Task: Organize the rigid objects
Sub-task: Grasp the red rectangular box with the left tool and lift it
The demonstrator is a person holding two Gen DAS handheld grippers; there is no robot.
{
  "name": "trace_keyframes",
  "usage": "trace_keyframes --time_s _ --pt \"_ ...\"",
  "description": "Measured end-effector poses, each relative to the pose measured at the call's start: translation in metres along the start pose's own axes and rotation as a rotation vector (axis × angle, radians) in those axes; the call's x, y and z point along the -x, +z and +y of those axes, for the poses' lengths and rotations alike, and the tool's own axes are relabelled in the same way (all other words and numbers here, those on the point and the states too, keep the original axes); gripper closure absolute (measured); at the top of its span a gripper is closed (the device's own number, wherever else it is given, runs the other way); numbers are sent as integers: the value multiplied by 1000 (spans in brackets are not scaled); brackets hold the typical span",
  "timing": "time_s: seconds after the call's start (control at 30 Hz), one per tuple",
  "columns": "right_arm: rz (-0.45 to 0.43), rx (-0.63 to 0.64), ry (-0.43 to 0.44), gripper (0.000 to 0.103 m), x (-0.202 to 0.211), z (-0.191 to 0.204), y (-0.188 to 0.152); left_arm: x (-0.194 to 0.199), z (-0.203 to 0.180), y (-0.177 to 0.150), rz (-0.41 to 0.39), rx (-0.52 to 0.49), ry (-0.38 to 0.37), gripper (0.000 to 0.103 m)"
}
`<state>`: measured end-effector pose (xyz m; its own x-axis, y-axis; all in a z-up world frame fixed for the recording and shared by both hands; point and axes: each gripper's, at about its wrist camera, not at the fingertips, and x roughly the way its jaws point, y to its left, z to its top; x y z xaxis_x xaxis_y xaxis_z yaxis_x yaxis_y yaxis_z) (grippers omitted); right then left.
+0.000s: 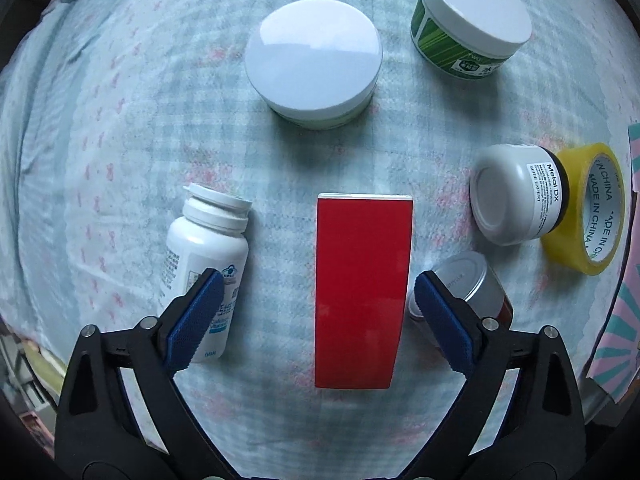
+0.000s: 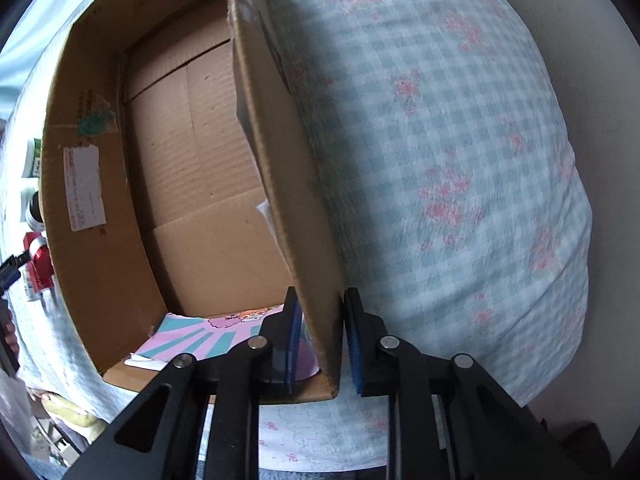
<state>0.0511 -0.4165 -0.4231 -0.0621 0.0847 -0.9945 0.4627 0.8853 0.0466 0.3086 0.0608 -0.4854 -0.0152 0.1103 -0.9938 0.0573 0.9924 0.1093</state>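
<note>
A flat red box [image 1: 362,292] lies on the checked bedcover, and my left gripper [image 1: 320,316] hangs over it, open, one blue pad on each side and neither touching. A white pill bottle [image 1: 204,248] lies by the left pad. A small silver-topped red can [image 1: 476,280] lies behind the right pad. In the right wrist view my right gripper [image 2: 324,340] is shut on the side wall [image 2: 280,160] of an open cardboard box [image 2: 92,160], one pad inside and one outside.
Beyond the red box stand a white-lidded jar [image 1: 314,60] and a green jar [image 1: 468,20]. A white jar [image 1: 516,192] lies on its side against a yellow tape roll [image 1: 588,208]. A pink and teal sheet [image 2: 208,336] lies inside the carton.
</note>
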Motion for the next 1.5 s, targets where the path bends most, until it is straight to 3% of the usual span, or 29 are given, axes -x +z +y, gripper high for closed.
trace_keyframes --time_s 0.07,0.17,0.3,0.37,0.53,0.87,1.27,1.5 --pt "-2 2 -4 84 -4 -2 0 -3 -1 3 13 -11 0 15" --pt "-6 -7 -3 84 -12 -1 5 -13 -8 5 66 -60 -2 35" --pt "-10 -10 -28 85 -5 16 0 -20 -14 6 80 -79 -20 48" --pt "-18 -33 -16 85 -8 17 -1 -22 -16 6 85 -74 -52 64" --pt "-35 -41 3 85 -6 11 -5 -18 -23 2 52 -83 -38 65" --pt "-86 -75 66 86 6 -20 -8 14 -11 -12 -33 3 -68 65" --pt "-160 -86 144 86 6 -68 -16 125 -28 -23 -211 0 -150 65" --pt "-171 -83 177 86 9 -91 -27 183 -77 -7 -317 -128 -179 65"
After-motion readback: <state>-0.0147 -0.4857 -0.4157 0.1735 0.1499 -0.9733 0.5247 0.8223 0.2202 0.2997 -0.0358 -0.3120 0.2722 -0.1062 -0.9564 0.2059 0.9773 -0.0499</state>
